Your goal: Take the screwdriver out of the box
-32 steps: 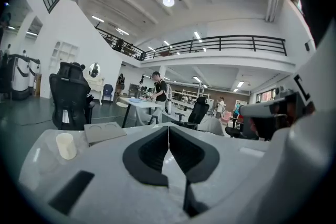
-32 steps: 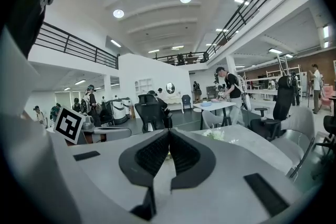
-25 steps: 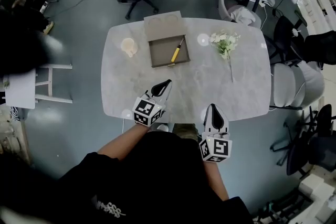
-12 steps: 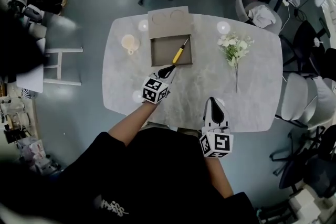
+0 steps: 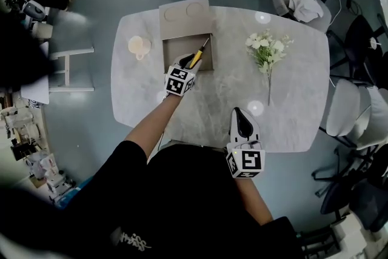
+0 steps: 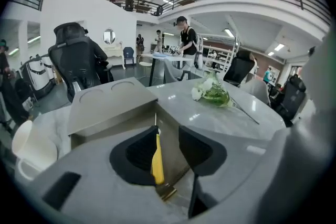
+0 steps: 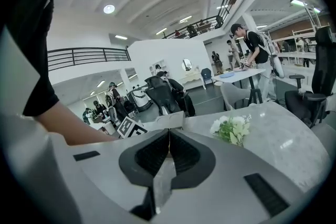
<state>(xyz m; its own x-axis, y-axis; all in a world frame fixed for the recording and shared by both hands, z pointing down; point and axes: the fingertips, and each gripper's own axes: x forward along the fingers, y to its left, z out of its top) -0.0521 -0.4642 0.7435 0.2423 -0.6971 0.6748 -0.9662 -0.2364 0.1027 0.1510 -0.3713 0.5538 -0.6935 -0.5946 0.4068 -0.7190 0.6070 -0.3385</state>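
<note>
The open brown box point(image 5: 174, 51) lies at the table's far side, its lid point(image 5: 185, 11) folded back. Inside lies the screwdriver point(image 5: 197, 58), with a yellow handle and a thin shaft that points to the far right corner. My left gripper point(image 5: 187, 62) reaches down into the box, and its jaws are opening. In the left gripper view the yellow handle point(image 6: 157, 157) lies between the pads of the left gripper point(image 6: 168, 131), close to the left pad, not pinched. My right gripper point(image 5: 241, 114) hovers near the table's front edge. The right gripper point(image 7: 169, 132) is shut and holds nothing.
A white flower sprig point(image 5: 265, 50) lies right of the box. A pale cup point(image 5: 138, 45) stands left of it. Grey chairs point(image 5: 339, 107) line the table's right side, and a white stool point(image 5: 65, 70) stands at the left. People stand at a far desk.
My left gripper has travelled from the table's near side out to the box and sunk into it, and its jaws have gone from shut to apart. The right gripper has shifted forward a little.
</note>
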